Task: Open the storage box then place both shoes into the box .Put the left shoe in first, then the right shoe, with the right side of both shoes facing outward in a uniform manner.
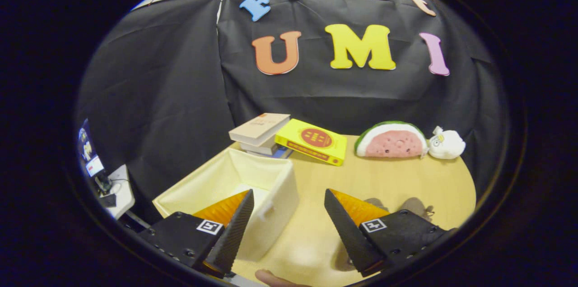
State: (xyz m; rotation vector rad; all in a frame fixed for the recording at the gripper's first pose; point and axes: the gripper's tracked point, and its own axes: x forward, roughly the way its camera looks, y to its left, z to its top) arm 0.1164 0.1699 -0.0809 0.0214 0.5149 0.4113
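Leftmost, a small side table [118, 190] with a lit screen [92, 160] stands against the booth wall, too small and warped to make out. Next comes the box [235, 187], a cream fabric bin on the wooden table [406, 187]; its top is open and no lid is visible, so the opening step appears done. What shows of its interior looks bare, though the left finger covers part of the floor, so a shoe lying low inside cannot be excluded. The gripper [286, 224] is spread wide with nothing between the fingers; the left finger overlaps the box's near corner, the right hangs above bare table. Beyond the box lie stacked books [259, 131] and a yellow book [311, 141]; further right sit a watermelon plush [390, 140] and a white plush [447, 144]. Dark shapes [411, 205] beyond the right finger may be shoes, but they are half hidden. Both placements therefore seem still to do. A fingertip [271, 278] is cut off below the gripper.
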